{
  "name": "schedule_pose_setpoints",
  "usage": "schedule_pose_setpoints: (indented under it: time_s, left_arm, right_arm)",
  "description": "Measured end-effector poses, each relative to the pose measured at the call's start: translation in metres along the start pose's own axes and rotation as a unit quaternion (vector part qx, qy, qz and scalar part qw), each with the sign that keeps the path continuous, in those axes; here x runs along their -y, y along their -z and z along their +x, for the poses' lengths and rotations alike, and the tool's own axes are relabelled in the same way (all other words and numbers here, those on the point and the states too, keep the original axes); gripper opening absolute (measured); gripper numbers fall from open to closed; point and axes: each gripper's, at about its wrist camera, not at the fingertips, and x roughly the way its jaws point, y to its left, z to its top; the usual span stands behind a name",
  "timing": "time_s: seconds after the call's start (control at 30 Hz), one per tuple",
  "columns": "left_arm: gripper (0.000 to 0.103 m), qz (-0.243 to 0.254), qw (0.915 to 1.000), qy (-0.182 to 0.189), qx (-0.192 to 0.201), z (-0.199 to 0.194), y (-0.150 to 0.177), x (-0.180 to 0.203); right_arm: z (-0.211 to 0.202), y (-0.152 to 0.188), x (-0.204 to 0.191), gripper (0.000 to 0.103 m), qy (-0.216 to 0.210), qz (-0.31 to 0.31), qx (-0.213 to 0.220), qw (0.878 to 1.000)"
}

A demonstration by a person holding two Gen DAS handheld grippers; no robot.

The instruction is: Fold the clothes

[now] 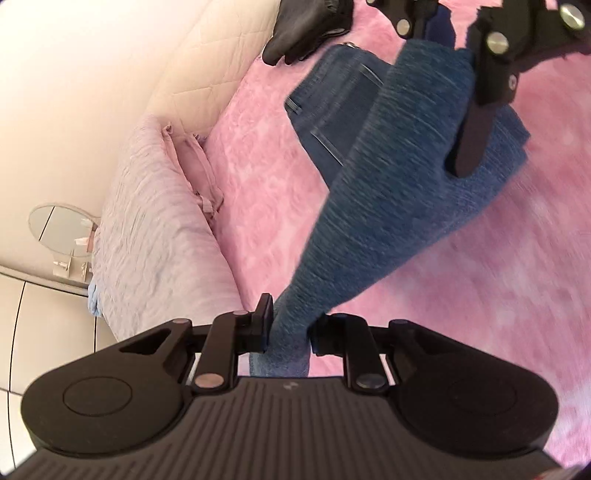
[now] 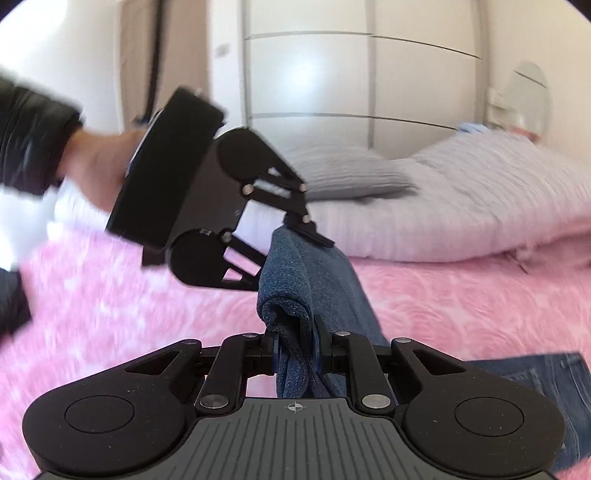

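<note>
**Both grippers clamp one blue garment above the pink bed**

Nearest the left wrist camera, the left gripper (image 1: 290, 328) is closed narrow on a bunched end of the blue knit garment (image 1: 388, 192), which stretches away toward 1 o'clock. At its far end, the right gripper (image 1: 466, 155) reaches in from the top edge, with one black finger lying over a fold of the cloth. Beneath, at 12 o'clock, lie dark jeans (image 1: 332, 114) on the pink bedspread (image 1: 480, 277). A pale quilted pillow (image 1: 155, 240) sits at 9 o'clock, and a black glove-like item (image 1: 306, 33) at 12.

In the right wrist view, the right gripper (image 2: 295, 349) pinches folded layers of the garment (image 2: 295, 280), jaws narrow. The cloth runs toward 12 o'clock, to the left gripper (image 2: 291, 236), held by a hand (image 2: 99, 166) in a dark sleeve (image 2: 33, 144). Jeans (image 2: 546, 384) show at 4 o'clock; a white wardrobe (image 2: 332, 74) stands beyond.
</note>
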Motion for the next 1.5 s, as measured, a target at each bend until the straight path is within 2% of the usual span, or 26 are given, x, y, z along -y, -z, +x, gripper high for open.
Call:
schedule_pose_setpoints:
  time_s: [0.17,0.27,0.4,0.47,0.5,0.6,0.67,0.7,0.77,0.83,0.9,0.93,1.03,1.17,1.2,1.27,1.33,1.37,1.43,1.5]
  left_arm:
    - [0.017,-0.004,0.9994,0.004,-0.035,0.034,-0.077,-0.046]
    - [0.017,0.010,0.9993,0.014,-0.034,0.070,-0.130,-0.066]
    - [0.017,0.038,0.9984,0.037,-0.020,0.133,-0.201,-0.082]
    - [0.017,0.062,0.9967,0.052,-0.010,0.175,-0.232,-0.078]
    - [0.021,0.071,0.9956,0.060,-0.010,0.196,-0.245,-0.073]
    - [0.030,0.068,0.9921,0.104,-0.020,0.262,-0.274,-0.055]
    - [0.032,0.067,0.9892,0.129,-0.018,0.288,-0.282,-0.043]
    - [0.036,0.067,0.9892,0.130,-0.014,0.293,-0.282,-0.041]
    - [0.037,0.045,0.9900,0.133,-0.008,0.290,-0.282,-0.047]
    - [0.041,0.006,0.9898,0.142,0.001,0.283,-0.281,-0.060]
    - [0.045,-0.053,0.9881,0.145,0.006,0.268,-0.277,-0.069]
    - [0.046,-0.084,0.9858,0.145,0.007,0.262,-0.273,-0.075]
    - [0.046,-0.180,0.9708,0.159,-0.007,0.261,-0.262,-0.093]
    - [0.046,-0.231,0.9587,0.163,-0.033,0.273,-0.251,-0.098]
    - [0.046,-0.240,0.9565,0.162,-0.036,0.273,-0.248,-0.097]
    - [0.046,-0.256,0.9529,0.156,-0.048,0.274,-0.241,-0.097]
    - [0.046,-0.274,0.9492,0.146,-0.053,0.268,-0.233,-0.095]
    - [0.046,-0.293,0.9437,0.143,-0.058,0.264,-0.226,-0.094]
    - [0.046,-0.337,0.9296,0.132,-0.071,0.257,-0.210,-0.091]
    - [0.046,-0.392,0.9071,0.120,-0.095,0.248,-0.186,-0.085]
  right_arm:
    - [-0.046,-0.011,0.105,0.016,-0.032,0.078,0.019,0.996]
    - [-0.074,-0.017,0.168,0.016,-0.050,0.125,0.030,0.990]
    - [-0.105,0.008,0.257,0.016,-0.028,0.196,0.026,0.980]
    - [-0.110,0.028,0.298,0.016,-0.006,0.239,0.018,0.971]
    - [-0.111,0.040,0.315,0.016,0.003,0.260,0.016,0.965]
    - [-0.103,0.089,0.367,0.016,0.017,0.351,-0.001,0.936]
    - [-0.096,0.123,0.396,0.017,0.024,0.420,-0.016,0.907]
    - [-0.098,0.132,0.404,0.020,0.023,0.442,-0.019,0.897]
    - [-0.101,0.151,0.421,0.023,0.020,0.482,-0.025,0.875]
    - [-0.107,0.152,0.422,0.024,0.017,0.480,-0.025,0.877]
    - [-0.115,0.153,0.417,0.024,0.020,0.490,-0.024,0.871]
    - [-0.113,0.154,0.417,0.025,0.022,0.502,-0.022,0.864]
    - [-0.108,0.157,0.419,0.024,0.036,0.530,-0.023,0.847]
    - [-0.096,0.160,0.419,0.024,0.066,0.552,-0.036,0.830]
    - [-0.095,0.161,0.419,0.024,0.072,0.551,-0.042,0.830]
    - [-0.100,0.156,0.417,0.025,0.080,0.537,-0.053,0.838]
    - [-0.108,0.140,0.414,0.025,0.092,0.485,-0.066,0.867]
    - [-0.111,0.128,0.411,0.026,0.100,0.445,-0.062,0.887]
    - [-0.118,0.103,0.405,0.053,0.117,0.363,-0.054,0.923]
    - [-0.119,0.080,0.405,0.068,0.125,0.290,-0.041,0.948]
